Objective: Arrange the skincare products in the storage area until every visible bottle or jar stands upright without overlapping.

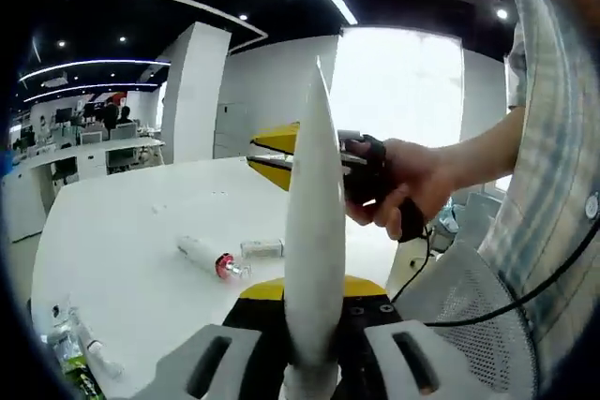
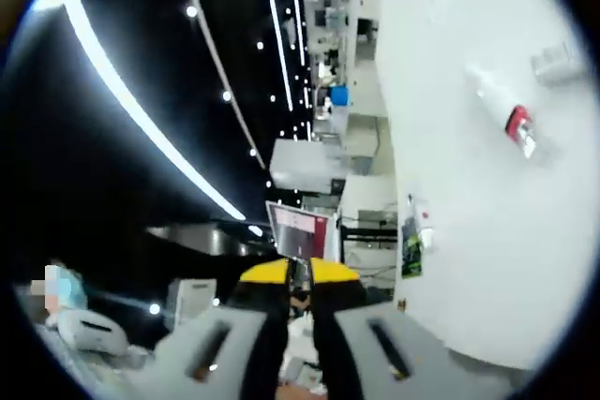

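A tall white bottle (image 1: 314, 231) was held upright between the jaws of the left gripper (image 1: 314, 325), above the near edge of the white table (image 1: 122, 241). Farther across the table, a white tube with a red cap (image 1: 208, 258) and a small clear bottle (image 1: 262, 249) lay on their sides, not yet stood up. Beyond them, the right gripper (image 1: 281, 158) was held in a hand (image 1: 412, 185); its jaws (image 2: 298, 297) were seen nearly closed on nothing. Most of the arranging was judged left to do.

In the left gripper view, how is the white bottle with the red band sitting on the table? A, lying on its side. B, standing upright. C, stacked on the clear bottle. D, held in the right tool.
A: the white bottle with the red band lies flat on the white table, beside the small clear bottle.
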### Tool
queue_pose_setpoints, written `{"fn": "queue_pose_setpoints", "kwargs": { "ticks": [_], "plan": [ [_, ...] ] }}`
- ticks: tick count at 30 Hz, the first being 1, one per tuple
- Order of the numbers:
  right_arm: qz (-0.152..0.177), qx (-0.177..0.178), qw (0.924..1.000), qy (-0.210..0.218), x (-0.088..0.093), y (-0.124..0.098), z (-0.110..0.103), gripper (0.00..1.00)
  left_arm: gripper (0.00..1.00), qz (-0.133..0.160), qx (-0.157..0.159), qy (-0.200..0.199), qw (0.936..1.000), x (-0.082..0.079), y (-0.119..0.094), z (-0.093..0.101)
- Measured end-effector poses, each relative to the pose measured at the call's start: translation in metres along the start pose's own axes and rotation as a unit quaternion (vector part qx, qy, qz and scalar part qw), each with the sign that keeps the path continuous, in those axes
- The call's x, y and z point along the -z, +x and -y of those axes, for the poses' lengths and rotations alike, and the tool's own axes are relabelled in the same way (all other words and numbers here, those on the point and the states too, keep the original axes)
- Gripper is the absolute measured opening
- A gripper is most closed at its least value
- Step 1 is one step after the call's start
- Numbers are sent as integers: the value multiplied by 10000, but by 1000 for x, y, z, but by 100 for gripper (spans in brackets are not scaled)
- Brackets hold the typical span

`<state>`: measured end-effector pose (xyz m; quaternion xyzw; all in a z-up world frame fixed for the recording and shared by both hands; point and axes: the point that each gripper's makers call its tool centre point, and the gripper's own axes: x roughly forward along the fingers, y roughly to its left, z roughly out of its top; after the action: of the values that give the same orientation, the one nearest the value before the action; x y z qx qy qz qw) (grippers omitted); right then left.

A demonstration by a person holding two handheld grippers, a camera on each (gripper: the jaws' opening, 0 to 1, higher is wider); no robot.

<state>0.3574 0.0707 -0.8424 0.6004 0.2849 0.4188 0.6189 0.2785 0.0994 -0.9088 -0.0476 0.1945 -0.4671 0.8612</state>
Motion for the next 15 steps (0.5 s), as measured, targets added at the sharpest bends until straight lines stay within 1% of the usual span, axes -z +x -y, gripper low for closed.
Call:
{"fn": "queue_pose_setpoints", "kwargs": {
  "ticks": [2, 3, 5, 6, 7, 8, 9, 10, 11, 12, 13, 14, 15],
  "plan": [
    [53, 68, 9996, -261, -2, -4, -1, 12, 17, 133, 27, -178, 9998, -4, -3, -1],
    [114, 118, 9983, -559, -4, -6, -3, 16, 17, 209, 71, -299, 9993, -6, -5, -1],
    [172, 138, 9945, -1024, -5, -7, -9, 24, 17, 308, 179, -383, 9986, -8, -8, 0],
    [160, 103, 9915, -1291, -1, -6, -15, 29, 17, 399, 286, -615, 9969, -10, -9, 1],
    [116, 101, 9898, -1415, 2, -5, -17, 32, 17, 459, 351, -757, 9955, -13, -10, 3],
    [30, 154, 9871, -1593, 7, -3, -18, 36, 17, 538, 347, -808, 9947, -15, -11, 1],
    [-23, 192, 9848, -1727, 10, -1, -18, 43, 18, 549, 342, -839, 9944, -17, -13, 0],
    [0, 154, 9805, -1960, 11, 1, -21, 47, 18, 564, 336, -872, 9940, -18, -14, -1],
    [16, 130, 9737, -2275, 14, 5, -27, 51, 18, 592, 340, -904, 9936, -21, -16, -2],
    [-26, 90, 9698, -2436, 18, 6, -30, 56, 18, 622, 352, -936, 9930, -23, -17, -2],
    [-262, 64, 9633, -2672, 28, 7, -34, 58, 18, 648, 400, -990, 9922, -26, -18, -2],
    [-433, 113, 9574, -2854, 36, 7, -34, 60, 18, 672, 459, -1008, 9916, -28, -19, -1],
    [-604, 222, 9480, -3116, 43, 7, -33, 61, 18, 679, 523, -1007, 9912, -30, -20, 1]
  ]
}}
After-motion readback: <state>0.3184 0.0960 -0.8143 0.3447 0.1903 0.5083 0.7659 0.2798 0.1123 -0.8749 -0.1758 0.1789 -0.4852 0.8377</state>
